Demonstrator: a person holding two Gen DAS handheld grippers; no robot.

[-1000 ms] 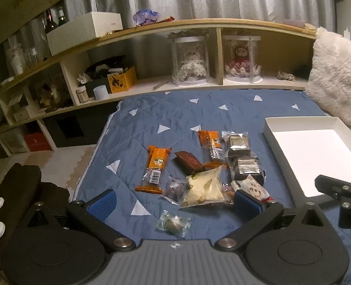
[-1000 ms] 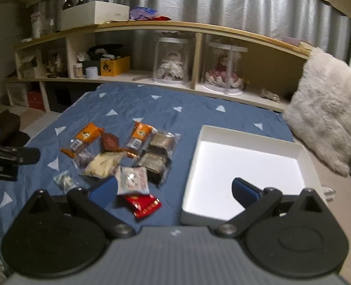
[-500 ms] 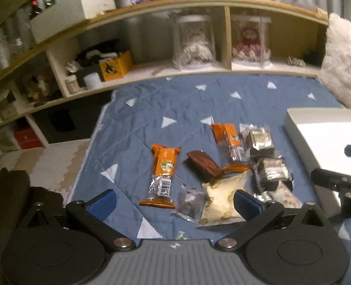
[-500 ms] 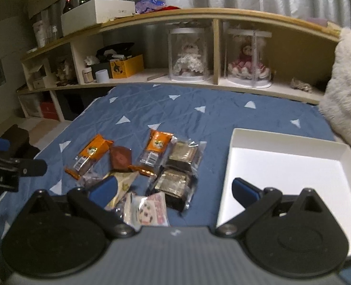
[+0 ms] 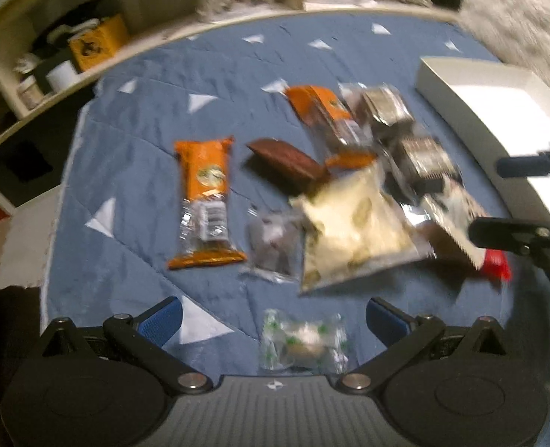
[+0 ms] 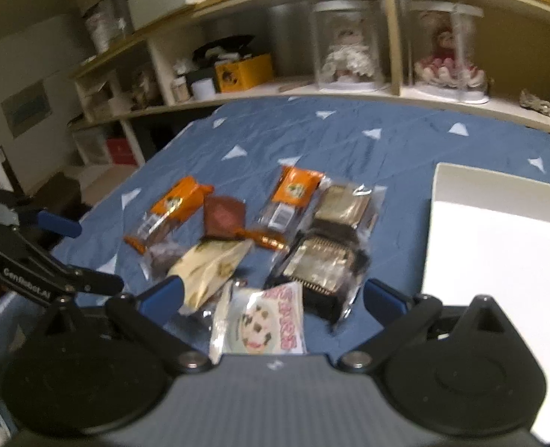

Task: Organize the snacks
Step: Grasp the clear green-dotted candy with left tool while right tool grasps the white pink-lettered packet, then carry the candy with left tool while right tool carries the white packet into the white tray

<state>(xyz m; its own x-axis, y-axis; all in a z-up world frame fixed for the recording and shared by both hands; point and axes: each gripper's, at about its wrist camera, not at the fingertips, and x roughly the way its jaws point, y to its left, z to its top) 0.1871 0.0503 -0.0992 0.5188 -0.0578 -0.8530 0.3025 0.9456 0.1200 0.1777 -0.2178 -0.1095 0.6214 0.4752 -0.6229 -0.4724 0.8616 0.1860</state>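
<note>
Several wrapped snacks lie on a blue quilt (image 5: pixel 144 111). In the left wrist view I see an orange bar (image 5: pixel 204 197), a brown packet (image 5: pixel 286 162), a cream bag (image 5: pixel 353 223) and a small green-and-white candy (image 5: pixel 301 339) lying between my fingers. My left gripper (image 5: pixel 273 320) is open just above that candy. My right gripper (image 6: pixel 271 298) is open over a white cartoon packet (image 6: pixel 264 324). The white tray (image 6: pixel 498 260) lies to the right, with nothing in it. The right gripper also shows in the left wrist view (image 5: pixel 524 201).
A curved wooden shelf (image 6: pixel 349 89) with two doll cases, a yellow box (image 6: pixel 243 72) and jars runs along the back. A fluffy white cushion (image 5: pixel 521 11) sits at the far right. The quilt's left edge drops to the floor (image 5: pixel 25 238).
Both grippers have moved down and forward toward the snack pile. The view is blurred from motion. The small green candy now lies between the left fingers, the cartoon packet between the right.
</note>
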